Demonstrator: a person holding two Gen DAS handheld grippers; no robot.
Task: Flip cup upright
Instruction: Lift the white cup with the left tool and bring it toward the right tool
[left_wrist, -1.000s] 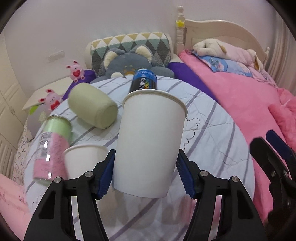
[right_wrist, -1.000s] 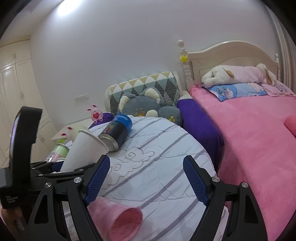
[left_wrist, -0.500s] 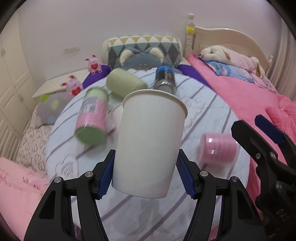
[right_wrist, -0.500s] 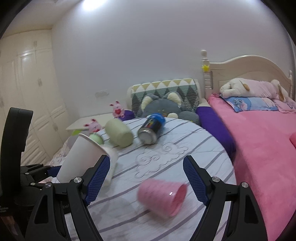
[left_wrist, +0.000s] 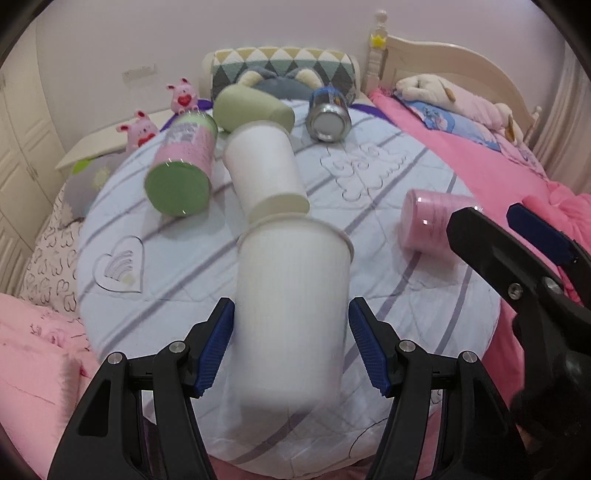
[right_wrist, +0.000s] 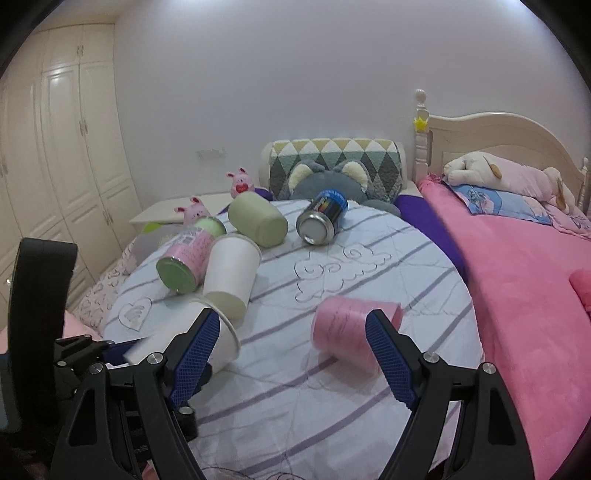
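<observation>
The round striped cushion (left_wrist: 388, 258) carries the clutter. The left gripper (left_wrist: 291, 349) has its fingers clenched on an upright white paper cup (left_wrist: 291, 314). Just beyond lie a second white cup (left_wrist: 264, 173), a pink-and-green can (left_wrist: 183, 166), a green cup (left_wrist: 247, 107), a blue can (left_wrist: 328, 110) and a pink cup (right_wrist: 351, 332). The right gripper (right_wrist: 291, 360) is spread, empty.

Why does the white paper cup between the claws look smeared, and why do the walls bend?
Left wrist view: the white paper cup in the left gripper is motion-blurred, its bottom edge soft. Both views: a fisheye lens curves the wardrobe doors and darkens the corners. Right wrist view: the pink ribbed cup is slightly soft.
</observation>
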